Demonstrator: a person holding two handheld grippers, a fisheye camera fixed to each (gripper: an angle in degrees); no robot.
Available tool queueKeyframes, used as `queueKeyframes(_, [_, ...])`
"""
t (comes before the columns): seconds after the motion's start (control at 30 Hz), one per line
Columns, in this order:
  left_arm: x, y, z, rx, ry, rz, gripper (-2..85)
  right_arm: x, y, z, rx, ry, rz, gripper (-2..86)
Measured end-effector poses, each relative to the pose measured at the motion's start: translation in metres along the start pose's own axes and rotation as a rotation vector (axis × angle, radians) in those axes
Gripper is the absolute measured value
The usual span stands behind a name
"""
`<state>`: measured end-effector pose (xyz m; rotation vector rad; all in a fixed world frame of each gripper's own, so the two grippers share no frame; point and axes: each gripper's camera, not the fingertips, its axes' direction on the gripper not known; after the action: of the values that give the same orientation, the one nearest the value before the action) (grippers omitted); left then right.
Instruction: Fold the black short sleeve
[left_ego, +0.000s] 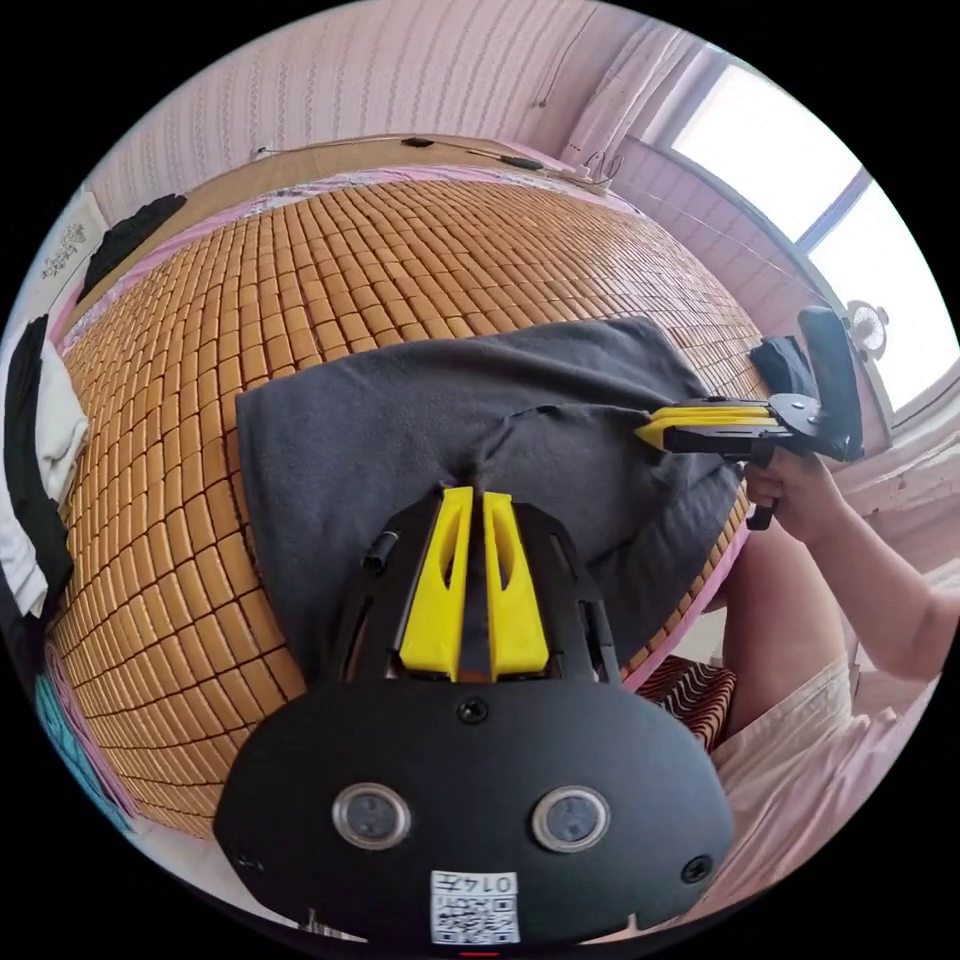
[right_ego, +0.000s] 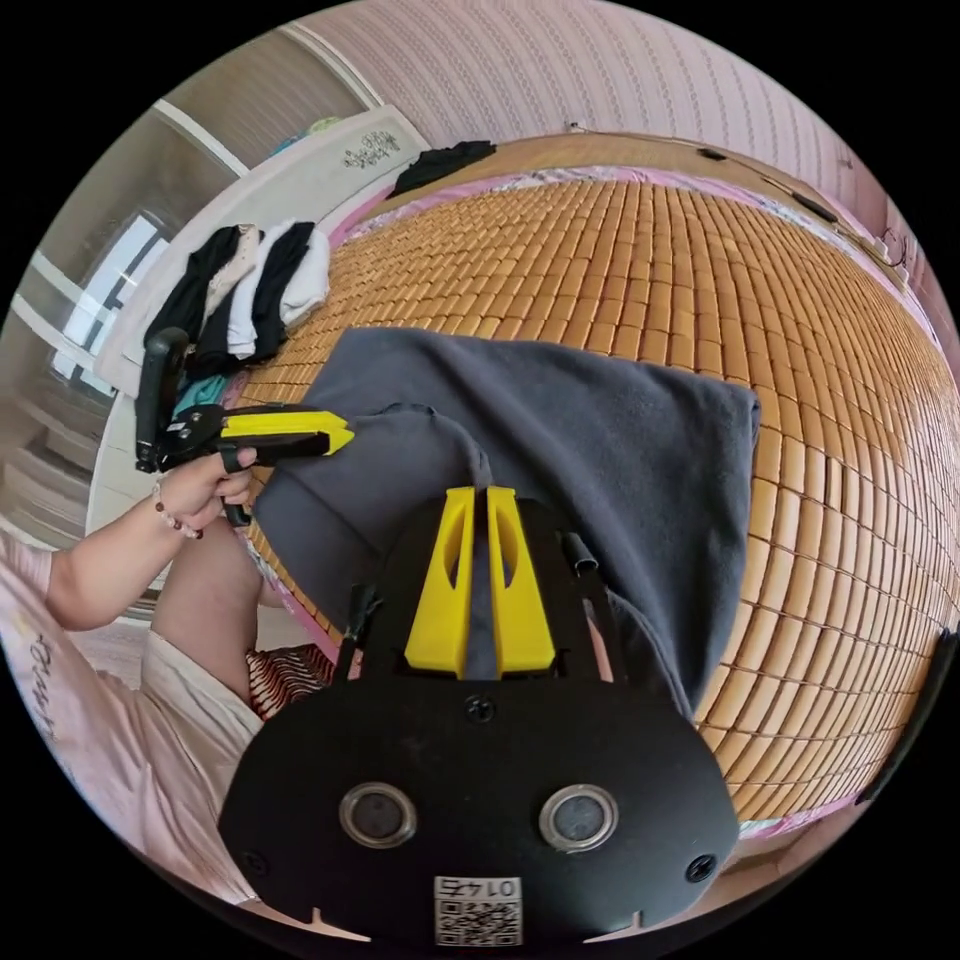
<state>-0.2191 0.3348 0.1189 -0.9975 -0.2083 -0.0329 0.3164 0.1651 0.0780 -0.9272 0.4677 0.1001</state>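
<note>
Yellow-jawed and black-bodied, the left gripper (left_ego: 473, 497) sits nearest in the left gripper view, its two jaws drawn almost together on a raised pinch of the dark grey-black short-sleeved shirt of soft cloth (left_ego: 400, 440); cloth shows in the narrow slot between them, so it is clenched on the garment. In the same view the right gripper (left_ego: 650, 428), held in a person's hand (left_ego: 795, 495), comes in from the side with its jaws closed flat on the shirt's edge, a taut ridge of cloth running between the two grips. The right gripper view tells the same: the right gripper (right_ego: 475, 495) has its jaws tight on a gathered fold of the shirt (right_ego: 600, 440), and the left gripper (right_ego: 340, 433), in the person's other hand (right_ego: 205, 490), lies at the garment's border with its jaws pressed together. The shirt lies on the woven mat of small amber bamboo tiles (left_ego: 330, 260) that covers the bed, close to the near edge where the person stands, already doubled into a rough rectangle with one smooth folded side toward the middle of the mat. A heap of black and white clothes (right_ego: 250, 285) rests at the far corner by the footboard, well apart. Judging by this, a fold is in progress: both grips hold one edge, lifted a little. The next move likely calls for carrying that edge evenly across the body of the shirt, keeping the span taut so no crease forms, then laying it down and letting go.
</note>
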Motion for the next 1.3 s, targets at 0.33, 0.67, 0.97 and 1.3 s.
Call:
queueKeyframes(0.33, [0.040, 0.114, -0.074, 0.086, 0.197, 0.114, -0.6, -0.034, 0.126, -0.039, -0.115, -0.100, -0.274, 2.3])
queueKeyframes(0.67, [0.068, 0.150, -0.075, 0.055, 0.156, 0.058, 3.4, -0.048, 0.125, -0.019, -0.088, 0.001, -0.244, 5.5])
queueKeyframes(0.97, [0.102, 0.119, -0.018, -0.065, 0.130, 0.109, 4.4, -0.037, 0.126, 0.046, -0.268, 0.149, -0.196, 3.8])
queueKeyframes(1.3, [0.094, 0.116, -0.035, -0.074, 0.208, 0.165, 2.8, 0.007, 0.091, -0.002, -0.099, 0.226, -0.029, 4.5])
